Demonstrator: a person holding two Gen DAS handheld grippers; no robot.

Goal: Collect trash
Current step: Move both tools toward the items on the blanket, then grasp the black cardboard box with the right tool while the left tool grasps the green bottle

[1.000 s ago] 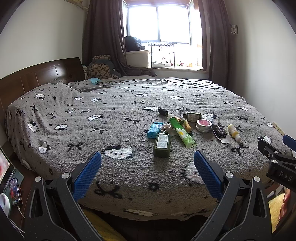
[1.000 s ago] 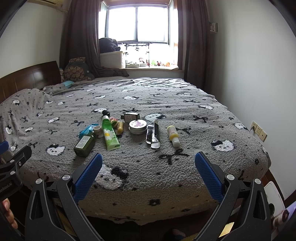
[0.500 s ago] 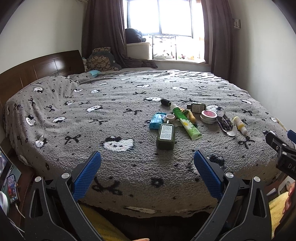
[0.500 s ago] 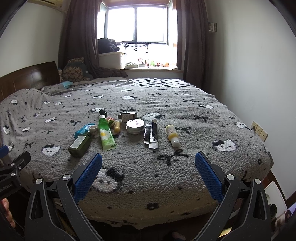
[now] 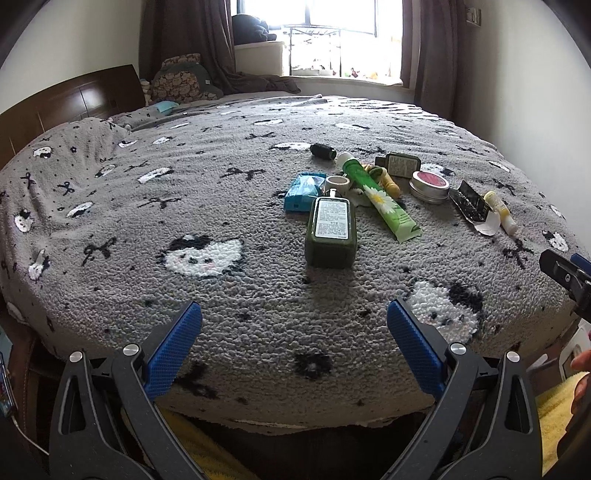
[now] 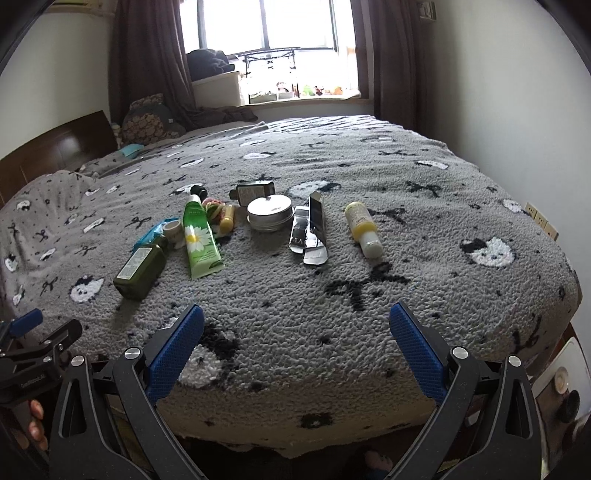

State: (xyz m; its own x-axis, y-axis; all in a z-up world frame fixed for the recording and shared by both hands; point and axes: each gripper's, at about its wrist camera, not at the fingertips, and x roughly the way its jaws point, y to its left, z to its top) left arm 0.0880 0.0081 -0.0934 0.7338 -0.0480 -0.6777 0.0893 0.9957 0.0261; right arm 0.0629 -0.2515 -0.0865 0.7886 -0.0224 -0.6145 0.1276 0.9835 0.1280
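Note:
Several items lie in a loose row on the grey blanket of the bed: a dark green bottle, a light green daisy tube, a blue packet, a round tin, a torn black-and-silver wrapper and a small yellow bottle. My left gripper is open over the bed's near edge, short of the green bottle. My right gripper is open too, short of the wrapper. Neither holds anything.
A dark wooden headboard and pillows stand at the left. The window with curtains is at the far end, a white wall on the right. A wall socket sits low beside the bed. A hand shows at the lower left.
Both grippers have moved forward toward the bed and tipped downward; the items now look larger and closer. Both stay open and empty.

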